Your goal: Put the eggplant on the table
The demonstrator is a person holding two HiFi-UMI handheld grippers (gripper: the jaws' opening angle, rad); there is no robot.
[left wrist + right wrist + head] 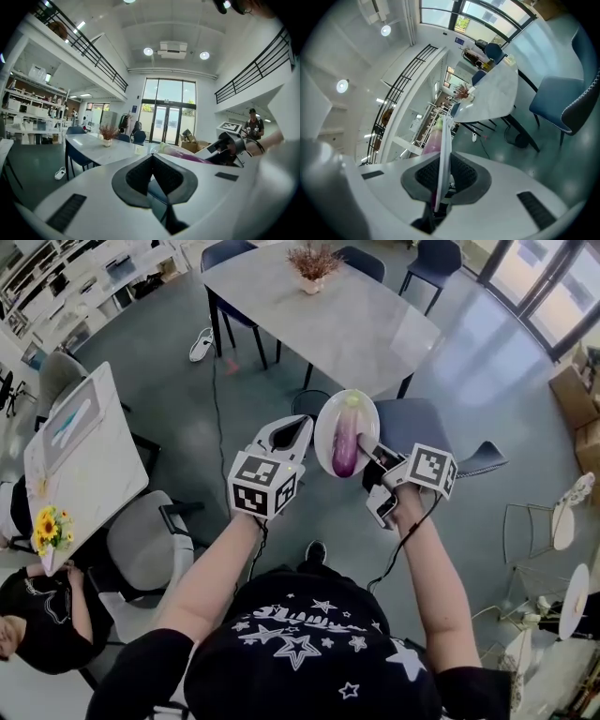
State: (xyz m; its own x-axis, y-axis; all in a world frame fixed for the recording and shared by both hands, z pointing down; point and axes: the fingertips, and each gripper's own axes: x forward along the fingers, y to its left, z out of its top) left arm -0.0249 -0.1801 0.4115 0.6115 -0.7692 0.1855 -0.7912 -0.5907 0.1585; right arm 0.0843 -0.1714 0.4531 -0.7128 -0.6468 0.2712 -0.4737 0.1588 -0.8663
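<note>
A purple eggplant [346, 446] with a green stem end lies on a white plate [328, 423] held above the floor. My right gripper [369, 449] is shut on the plate's near rim; in the right gripper view the plate [444, 154] stands edge-on between the pads, with the eggplant [432, 138] behind it. My left gripper [302, 425] is shut on nothing, just left of the plate. From the left gripper view the eggplant [188, 156] and the right gripper [226, 149] show at right. The grey table [319, 320] lies ahead, beyond the plate.
A pot of dried plants [313, 265] stands on the table's far end. Blue chairs [427, 427] ring the table, one right under the plate. A white table [89, 460] with sunflowers [49, 528] is at left, with a seated person [37, 615]. A cable crosses the floor.
</note>
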